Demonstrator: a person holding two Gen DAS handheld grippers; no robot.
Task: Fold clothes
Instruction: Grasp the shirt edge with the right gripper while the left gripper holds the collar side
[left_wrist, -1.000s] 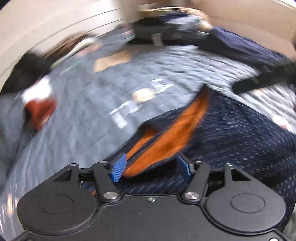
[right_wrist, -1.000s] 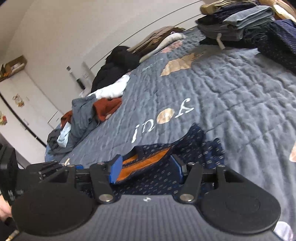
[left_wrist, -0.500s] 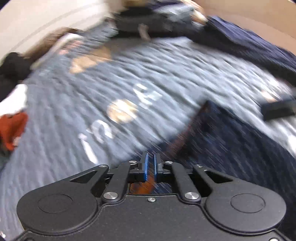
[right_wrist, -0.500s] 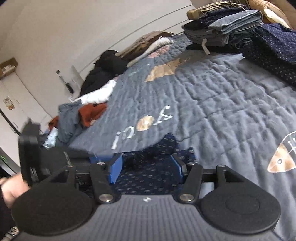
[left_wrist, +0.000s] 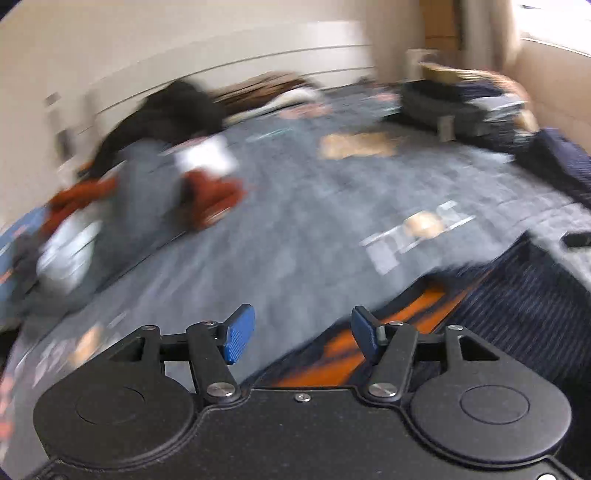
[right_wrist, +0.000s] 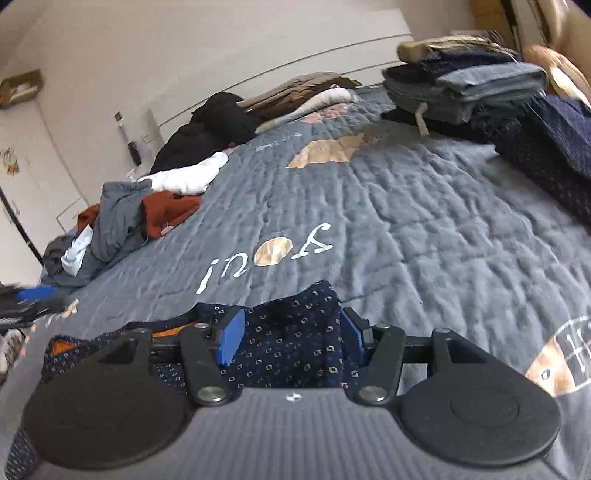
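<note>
My left tongs (left_wrist: 303, 334) stand apart with nothing between the blue pads; bare quilt (left_wrist: 295, 236) shows through the gap. This view is smeared, so I can read only rough shapes. The dark blue patterned garment (left_wrist: 517, 295) lies to the right of these tongs and partly under the right pad, its orange lining (left_wrist: 369, 343) turned up along the near edge. Its edge runs slantwise, from close beside my right pad away toward the far right. So the cloth is off to the side of the left tongs, not ahead of them.

My right tongs (right_wrist: 291, 339) are also apart, and here the garment (right_wrist: 288, 347) lies directly between and under the pads, a raised fold of it standing up in the gap. I cannot tell whether the pads touch it; they are not pinched on it. The cloth spreads leftward from these tongs, a strip of orange lining (right_wrist: 173, 330) showing just past the left pad.

I judge the right tongs the nearer, already straddling the fold, while the left tongs would have to swing right to meet the lined edge. Beyond both, on the bed, the heap of unfolded clothes (right_wrist: 122, 218) sits far to the left and the folded stack (right_wrist: 461, 88) far to the right, both well apart from the garment.
</note>
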